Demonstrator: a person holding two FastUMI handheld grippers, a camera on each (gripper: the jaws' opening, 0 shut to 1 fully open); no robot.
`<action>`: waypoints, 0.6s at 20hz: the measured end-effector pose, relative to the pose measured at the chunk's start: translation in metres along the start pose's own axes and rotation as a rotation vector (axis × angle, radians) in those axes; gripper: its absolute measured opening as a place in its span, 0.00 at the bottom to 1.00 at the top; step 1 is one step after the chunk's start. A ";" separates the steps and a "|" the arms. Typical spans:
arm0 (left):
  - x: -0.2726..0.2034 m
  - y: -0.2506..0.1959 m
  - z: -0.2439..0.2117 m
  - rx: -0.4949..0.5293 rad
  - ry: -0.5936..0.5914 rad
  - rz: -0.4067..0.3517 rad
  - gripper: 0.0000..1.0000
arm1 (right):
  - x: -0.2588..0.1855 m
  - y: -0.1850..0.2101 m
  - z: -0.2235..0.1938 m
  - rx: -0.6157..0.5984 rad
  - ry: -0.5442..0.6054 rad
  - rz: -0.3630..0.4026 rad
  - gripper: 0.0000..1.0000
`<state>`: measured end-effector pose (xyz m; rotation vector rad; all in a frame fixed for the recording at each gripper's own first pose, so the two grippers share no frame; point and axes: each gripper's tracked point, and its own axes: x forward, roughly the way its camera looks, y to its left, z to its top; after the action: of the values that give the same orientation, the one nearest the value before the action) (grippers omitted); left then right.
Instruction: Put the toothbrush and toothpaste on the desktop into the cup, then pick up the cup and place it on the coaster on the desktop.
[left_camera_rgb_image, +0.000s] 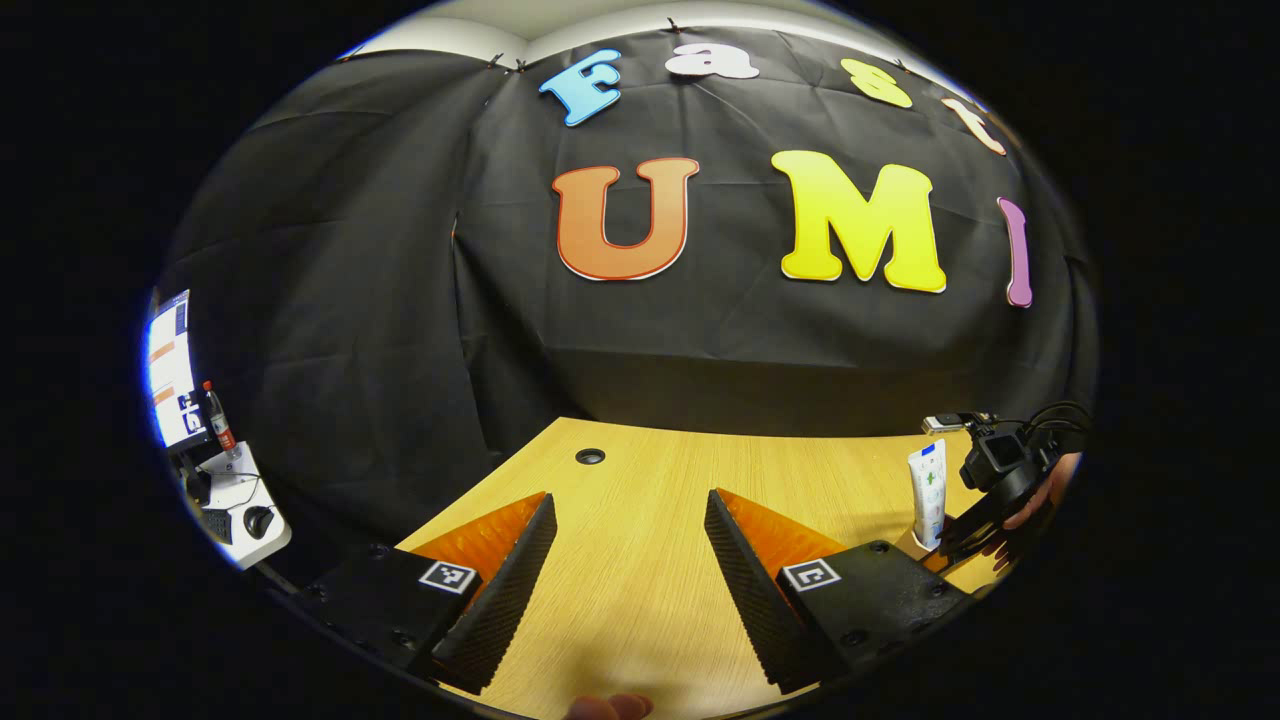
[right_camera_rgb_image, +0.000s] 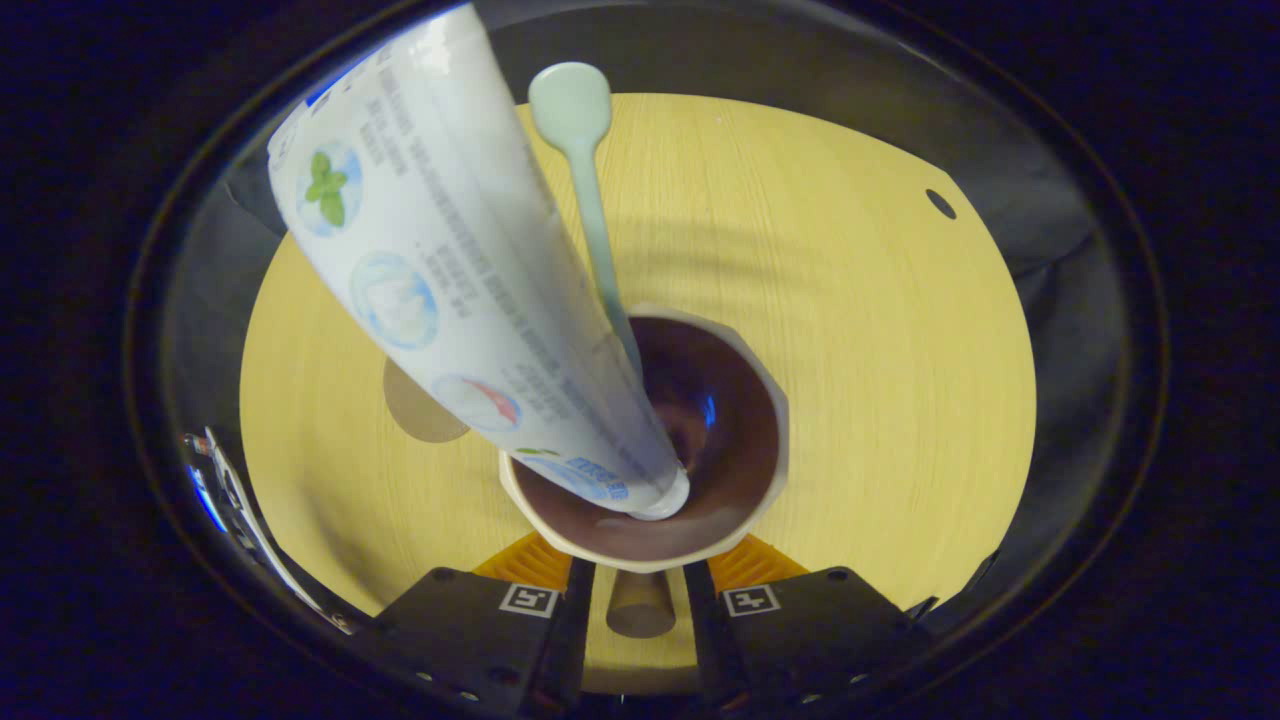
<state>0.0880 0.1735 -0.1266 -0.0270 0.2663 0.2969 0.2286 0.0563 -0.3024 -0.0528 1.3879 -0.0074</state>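
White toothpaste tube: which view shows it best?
The right gripper view. There the white toothpaste tube runs large across the picture, its cap end down in the brown-lined cup beside the pale green toothbrush. The left gripper view shows it small at the far right edge, standing upright, its lower part hidden.

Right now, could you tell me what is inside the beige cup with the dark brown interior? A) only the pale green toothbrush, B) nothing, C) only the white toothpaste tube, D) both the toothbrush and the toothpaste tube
D: in the right gripper view, the white toothpaste tube and the pale green toothbrush both stand in the beige cup.
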 end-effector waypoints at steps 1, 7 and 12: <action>0.000 0.000 0.000 0.000 0.001 0.003 0.95 | 0.002 0.000 -0.002 0.007 0.007 0.007 0.40; -0.004 -0.007 0.001 0.012 0.000 -0.005 0.95 | 0.000 0.000 0.001 0.012 -0.006 0.015 0.24; -0.009 -0.012 0.003 0.018 -0.005 -0.021 0.95 | -0.004 0.002 0.004 0.022 -0.026 0.020 0.19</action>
<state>0.0841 0.1597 -0.1212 -0.0114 0.2631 0.2735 0.2316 0.0589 -0.2980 -0.0210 1.3623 -0.0054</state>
